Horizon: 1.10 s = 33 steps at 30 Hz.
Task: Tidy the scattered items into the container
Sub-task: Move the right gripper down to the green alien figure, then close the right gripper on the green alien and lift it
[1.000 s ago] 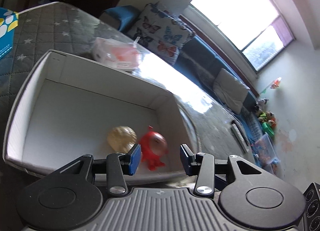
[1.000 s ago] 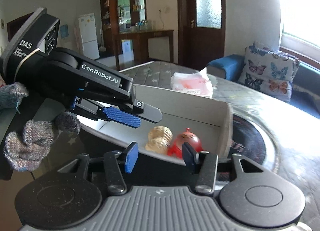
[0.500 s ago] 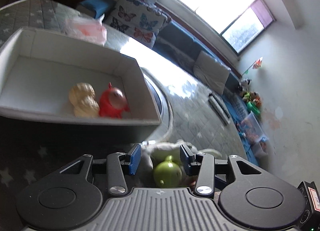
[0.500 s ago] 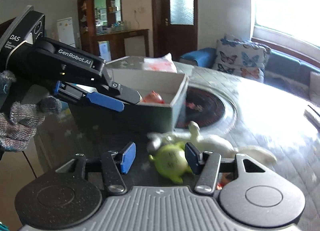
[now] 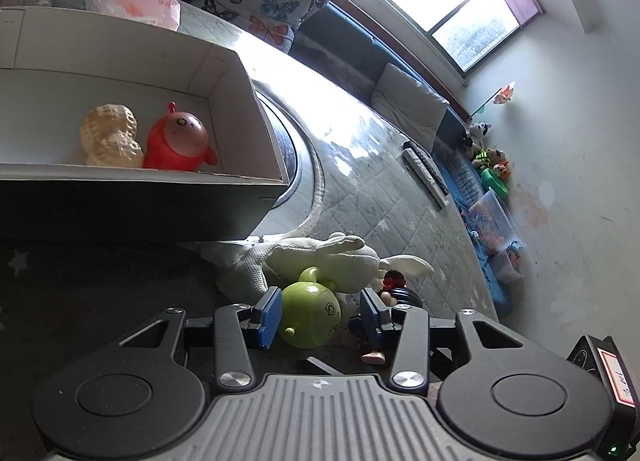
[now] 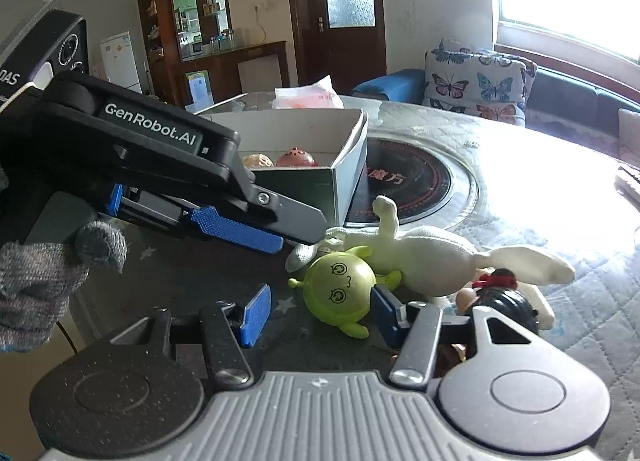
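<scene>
Both grippers now down from the box (image 5: 256, 73), spread jaws flanking the green toy (image 5: 310, 311), untouched.

Your quilted bench (image 5: 380, 197) carries the white box (image 5: 240, 197), green toy (image 5: 310, 315), white plush rabbit (image 5: 320, 257), doll (image 6: 504, 297), and pink bag (image 5: 136, 5).

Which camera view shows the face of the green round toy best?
The right wrist view: the green round toy turns its drawn eyes and mouth toward that camera. In the left wrist view the same toy shows mostly its smooth back, with only one eye mark at the edge.
</scene>
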Available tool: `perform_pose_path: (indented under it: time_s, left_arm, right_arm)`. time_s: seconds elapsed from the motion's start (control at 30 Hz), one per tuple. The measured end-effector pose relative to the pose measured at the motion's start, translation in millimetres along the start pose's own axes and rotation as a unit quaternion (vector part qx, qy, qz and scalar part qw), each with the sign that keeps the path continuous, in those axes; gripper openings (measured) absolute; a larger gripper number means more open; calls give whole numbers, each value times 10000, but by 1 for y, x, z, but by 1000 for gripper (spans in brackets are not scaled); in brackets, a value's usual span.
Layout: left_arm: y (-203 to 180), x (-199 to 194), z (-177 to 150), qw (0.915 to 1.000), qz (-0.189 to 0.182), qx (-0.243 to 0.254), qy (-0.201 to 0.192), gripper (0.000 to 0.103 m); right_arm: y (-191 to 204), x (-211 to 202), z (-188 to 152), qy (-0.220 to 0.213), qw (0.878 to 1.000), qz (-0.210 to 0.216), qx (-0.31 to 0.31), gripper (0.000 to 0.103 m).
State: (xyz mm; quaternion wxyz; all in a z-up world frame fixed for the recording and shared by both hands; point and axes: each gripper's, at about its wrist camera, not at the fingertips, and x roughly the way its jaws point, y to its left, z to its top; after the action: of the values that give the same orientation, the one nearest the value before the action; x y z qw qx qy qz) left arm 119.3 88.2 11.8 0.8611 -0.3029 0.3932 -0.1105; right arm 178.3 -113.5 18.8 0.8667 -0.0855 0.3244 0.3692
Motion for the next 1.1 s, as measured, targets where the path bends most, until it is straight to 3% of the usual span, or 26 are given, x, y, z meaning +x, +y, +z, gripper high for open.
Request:
perform_pose_path:
  time_s: [0.1, 0.47, 0.83, 1.1]
  left_arm:
    - [1, 5, 1, 10000, -4, -33, 51, 45]
    - [9, 20, 1, 9997, -7, -120, 216, 45]
    - [21, 28, 0, 9988, -167, -299, 340, 46]
    - [24, 15, -7, 9988, -278, -297, 286, 46]
  right_arm:
    - [-2, 7, -1, 45, 10000, -50, 5, 64]
    - [-8, 18, -2, 168, 9998, -55, 96, 63]
    - [-10, 22, -2, 212, 9997, -74, 138, 49]
    - [0, 17, -4, 200, 9998, -91, -35, 48]
